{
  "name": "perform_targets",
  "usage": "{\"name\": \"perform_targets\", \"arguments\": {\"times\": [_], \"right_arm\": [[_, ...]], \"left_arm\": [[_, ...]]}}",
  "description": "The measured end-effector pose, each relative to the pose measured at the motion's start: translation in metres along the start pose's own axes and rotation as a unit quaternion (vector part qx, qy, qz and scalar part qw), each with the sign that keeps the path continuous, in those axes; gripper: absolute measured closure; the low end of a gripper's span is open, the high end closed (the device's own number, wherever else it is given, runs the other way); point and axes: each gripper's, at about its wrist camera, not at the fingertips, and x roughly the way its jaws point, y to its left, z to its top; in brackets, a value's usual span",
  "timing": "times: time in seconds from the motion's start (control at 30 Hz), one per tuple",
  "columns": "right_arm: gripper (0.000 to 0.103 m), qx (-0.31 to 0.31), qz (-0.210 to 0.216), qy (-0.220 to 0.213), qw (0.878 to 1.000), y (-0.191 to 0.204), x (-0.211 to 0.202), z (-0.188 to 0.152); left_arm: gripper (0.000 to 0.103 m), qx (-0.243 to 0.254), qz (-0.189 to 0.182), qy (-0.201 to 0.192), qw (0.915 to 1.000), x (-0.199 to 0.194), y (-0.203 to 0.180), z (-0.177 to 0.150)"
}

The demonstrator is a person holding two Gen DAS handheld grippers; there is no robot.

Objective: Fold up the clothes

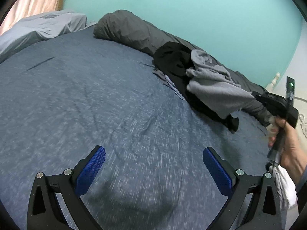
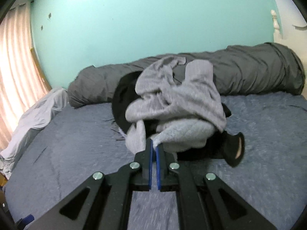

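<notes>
A light grey sweatshirt [image 2: 178, 107] lies crumpled on top of a black garment [image 2: 122, 103] on the blue bed [image 2: 73, 143]. My right gripper [image 2: 154, 143] is shut on the sweatshirt's near edge, and the cloth stretches up from the pile toward it. In the left wrist view the same grey sweatshirt [image 1: 214, 88] is pulled taut to the right gripper [image 1: 261, 97], held by a hand [image 1: 287, 141]. The black garment [image 1: 176, 63] lies beneath. My left gripper [image 1: 153, 159] hangs open over bare bedding, well left of the pile, with nothing between its blue pads [image 1: 90, 172].
A rolled dark grey duvet [image 2: 239, 71] runs along the teal wall behind the pile. Pale grey pillows [image 1: 40, 26] lie at the bed's far left by a curtain [image 2: 13, 57]. A white cloth [image 1: 284, 187] hangs at the hand's wrist.
</notes>
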Motion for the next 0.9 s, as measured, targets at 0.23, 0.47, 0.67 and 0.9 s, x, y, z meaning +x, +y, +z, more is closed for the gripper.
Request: {"name": "perform_targets", "arguments": {"times": [0.23, 0.47, 0.67, 0.9], "right_arm": [[0.1, -0.002, 0.042, -0.019, 0.999, 0.027, -0.109, -0.023], [0.1, 0.023, 0.062, 0.036, 0.997, 0.026, -0.178, -0.115], [0.1, 0.073, 0.029, 0.078, 0.994, -0.007, -0.176, -0.18], [0.096, 0.06, -0.039, 0.113, 0.991, -0.033, -0.159, -0.204]], "left_arm": [[0.0, 0.002, -0.007, -0.037, 0.9993, -0.078, -0.002, -0.006], [0.0, -0.008, -0.011, -0.039, 0.9992, -0.114, 0.008, -0.041], [0.0, -0.011, -0.005, -0.006, 0.9999, -0.09, 0.018, -0.081], [0.0, 0.016, 0.008, 0.031, 0.9993, -0.046, 0.024, -0.109]]}}
